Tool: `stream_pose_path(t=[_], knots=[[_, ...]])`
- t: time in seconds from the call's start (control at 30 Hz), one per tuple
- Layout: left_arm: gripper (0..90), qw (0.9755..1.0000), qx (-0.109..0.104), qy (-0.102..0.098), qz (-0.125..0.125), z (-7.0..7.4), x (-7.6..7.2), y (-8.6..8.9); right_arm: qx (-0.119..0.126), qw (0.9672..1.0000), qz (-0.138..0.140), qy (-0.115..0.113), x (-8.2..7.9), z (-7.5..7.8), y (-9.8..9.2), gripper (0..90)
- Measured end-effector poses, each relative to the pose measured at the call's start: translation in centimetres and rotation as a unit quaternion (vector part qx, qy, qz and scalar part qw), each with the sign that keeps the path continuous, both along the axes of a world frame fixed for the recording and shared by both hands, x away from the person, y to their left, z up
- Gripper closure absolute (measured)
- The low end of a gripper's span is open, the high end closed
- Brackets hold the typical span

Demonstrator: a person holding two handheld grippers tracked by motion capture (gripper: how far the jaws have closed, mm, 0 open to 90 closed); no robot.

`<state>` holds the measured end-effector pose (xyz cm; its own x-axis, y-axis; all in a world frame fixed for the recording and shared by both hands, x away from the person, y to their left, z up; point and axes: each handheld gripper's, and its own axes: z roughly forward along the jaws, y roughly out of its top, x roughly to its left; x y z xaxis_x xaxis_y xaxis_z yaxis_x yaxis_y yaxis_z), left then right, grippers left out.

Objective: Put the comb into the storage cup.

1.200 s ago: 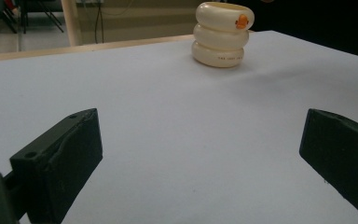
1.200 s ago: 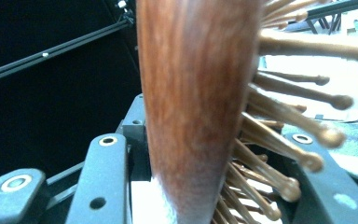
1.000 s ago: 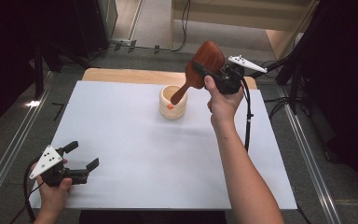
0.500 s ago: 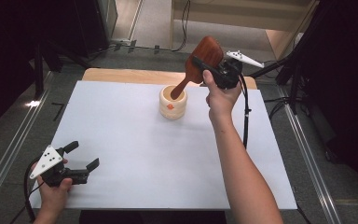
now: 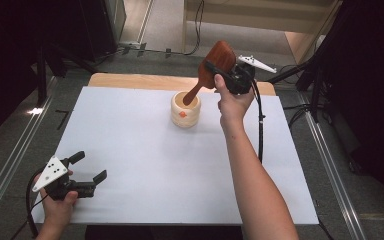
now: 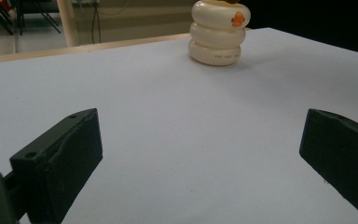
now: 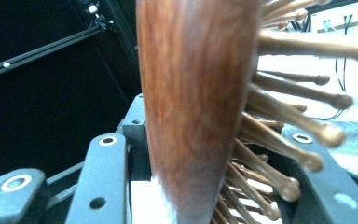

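A reddish-brown wooden hairbrush (image 5: 218, 61) is tilted over the far middle of the table, its handle end dipping into the mouth of a cream ringed cup (image 5: 186, 112). My right gripper (image 5: 214, 71) is shut on the brush's head. In the right gripper view the brush's back (image 7: 196, 102) stands between the jaws of that gripper (image 7: 205, 186), with the bristles (image 7: 289, 116) sticking out to the right. At the front left, my left gripper (image 5: 91, 166) rests open just above the sheet with nothing between its jaws. The left gripper view has the cup (image 6: 220, 32) far ahead of the wide-apart jaws of this gripper (image 6: 200, 154).
A white sheet (image 5: 145, 160) covers the table, with a wooden edge (image 5: 130, 80) at the far side. Metal rails (image 5: 10, 160) run along both sides. A black cable (image 5: 260, 125) hangs from the right gripper over the sheet. Dark stands and cables lie beyond.
The right hand has moved left and down with the brush, and the handle end now sits inside the cup's mouth. The left gripper has stayed where it was.
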<state>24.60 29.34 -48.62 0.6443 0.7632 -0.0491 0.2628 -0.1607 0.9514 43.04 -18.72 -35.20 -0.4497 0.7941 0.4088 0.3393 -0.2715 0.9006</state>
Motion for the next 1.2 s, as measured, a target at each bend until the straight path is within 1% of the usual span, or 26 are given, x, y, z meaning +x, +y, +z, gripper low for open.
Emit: stream_pose_path(t=[0.1, 0.33, 0.4, 0.47, 0.57, 0.6, 0.67, 0.93, 1.2], knots=[[0.0, 1.0000, 0.000, 0.000, -0.001, 0.0, 0.0, 0.0, -0.008, 0.9999, -0.004, 0.003, 0.4, -0.5, 0.4, 52.4], [0.0, 1.0000, 0.000, 0.000, -0.001, 0.0, 0.0, 0.0, -0.023, 0.9997, -0.005, 0.008, 0.7, -1.3, 1.1, 52.3], [0.0, 1.0000, -0.001, 0.000, -0.001, 0.0, 0.0, 0.1, -0.035, 0.9994, -0.004, 0.008, 0.8, -1.8, 1.5, 52.3], [0.0, 1.0000, -0.002, -0.001, -0.002, 0.0, 0.0, 0.0, -0.035, 0.9993, -0.004, 0.009, 0.8, -2.0, 1.6, 52.3], [0.0, 1.0000, -0.002, -0.001, -0.003, 0.0, 0.0, 0.0, -0.034, 0.9993, -0.005, 0.015, 0.9, -2.6, 1.6, 52.3], [0.0, 1.0000, -0.002, -0.001, -0.003, 0.0, 0.0, 0.0, -0.035, 0.9992, -0.006, 0.020, 1.0, -3.0, 1.7, 52.3], [0.0, 1.0000, -0.001, -0.001, -0.003, 0.0, 0.0, 0.0, -0.035, 0.9992, -0.005, 0.020, 1.1, -3.3, 1.7, 52.3], [0.0, 1.0000, -0.001, 0.000, -0.003, 0.0, 0.0, 0.0, -0.039, 0.9987, -0.007, 0.033, 1.4, -4.8, 2.2, 52.3], [0.0, 1.0000, 0.000, 0.000, -0.004, 0.0, 0.0, 0.0, -0.035, 0.9985, -0.007, 0.042, 1.5, -5.9, 2.6, 52.3]])
